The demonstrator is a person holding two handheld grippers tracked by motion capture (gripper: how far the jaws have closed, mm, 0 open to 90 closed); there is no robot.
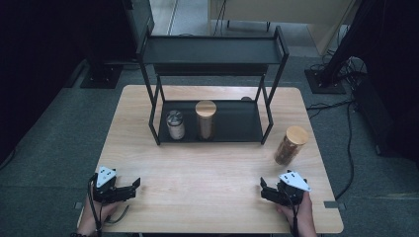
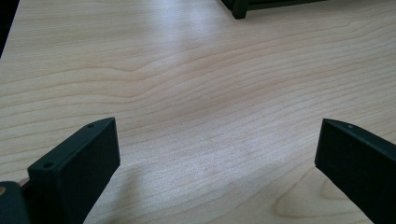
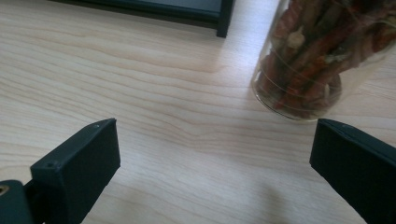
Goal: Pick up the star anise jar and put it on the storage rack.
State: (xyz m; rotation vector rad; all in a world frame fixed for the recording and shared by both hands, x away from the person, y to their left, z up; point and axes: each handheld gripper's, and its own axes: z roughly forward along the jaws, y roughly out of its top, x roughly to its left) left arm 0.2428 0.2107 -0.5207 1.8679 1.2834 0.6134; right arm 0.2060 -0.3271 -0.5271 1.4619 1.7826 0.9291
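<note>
Jar (image 1: 291, 144) of dried red bits stands on the table (image 1: 207, 168), just right of the rack (image 1: 212, 118). Right gripper (image 1: 263, 190), jaws wide apart, sits nearest it; left gripper (image 1: 134, 186) likewise gapes, well left.

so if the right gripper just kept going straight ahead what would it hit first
Most likely the glass jar with the wooden lid: it stands just ahead, a little to the right of the right gripper and its open jaws. Depth is unclear, so it might graze or just pass it.
</note>
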